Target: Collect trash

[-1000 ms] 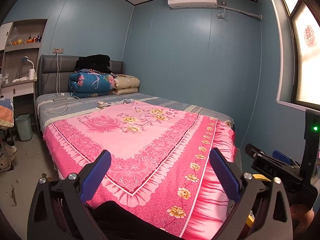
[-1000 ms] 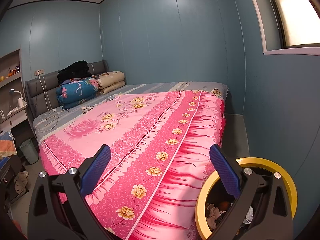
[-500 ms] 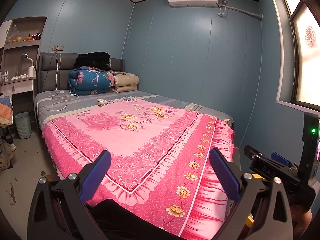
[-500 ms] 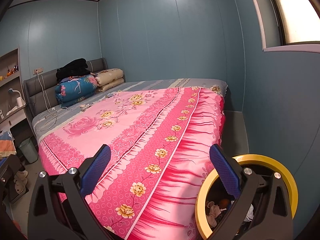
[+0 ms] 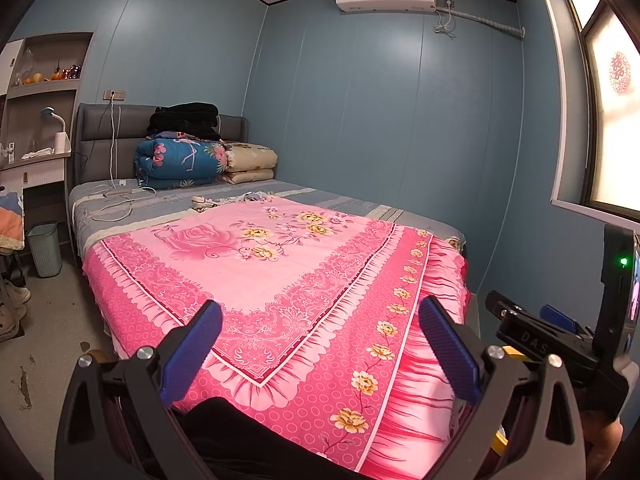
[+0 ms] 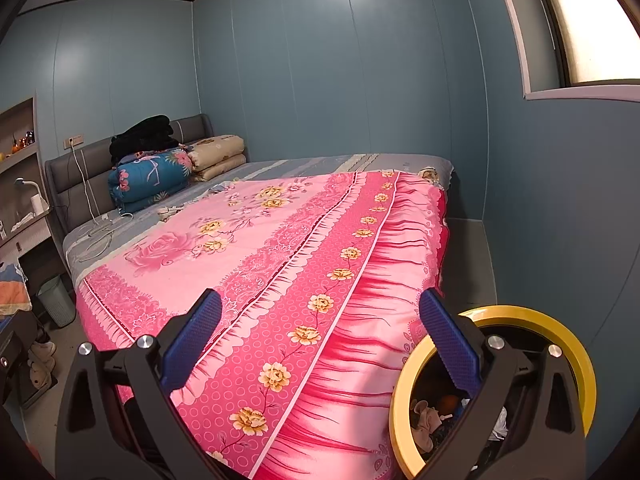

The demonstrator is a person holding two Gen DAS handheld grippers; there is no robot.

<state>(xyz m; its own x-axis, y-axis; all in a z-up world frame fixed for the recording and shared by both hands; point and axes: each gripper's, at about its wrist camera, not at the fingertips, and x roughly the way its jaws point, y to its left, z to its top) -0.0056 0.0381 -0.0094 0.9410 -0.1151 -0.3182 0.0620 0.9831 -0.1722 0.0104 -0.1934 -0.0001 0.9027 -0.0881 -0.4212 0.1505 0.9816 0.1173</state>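
My left gripper (image 5: 320, 346) is open and empty, held over the foot of a bed with a pink flowered cover (image 5: 280, 264). My right gripper (image 6: 320, 344) is open and empty over the bed's right corner; it also shows in the left wrist view (image 5: 560, 332) at the right. A yellow-rimmed trash bin (image 6: 520, 316) stands on the floor beside the bed, below my right gripper, with crumpled scraps (image 6: 428, 420) inside. Small crumpled items (image 5: 236, 199) lie on the bed near the top edge of the pink cover.
Folded quilts (image 5: 180, 160) and black clothes sit by the headboard. Cables (image 5: 116, 200) lie on the grey sheet. A pale green bin (image 5: 45, 248) and shoes (image 5: 14, 300) are on the floor at the left, next to a desk with a lamp (image 5: 54, 124). Blue walls enclose the bed closely.
Both views have drifted slightly lower and closer to the bed's foot. Both grippers stay open and empty.
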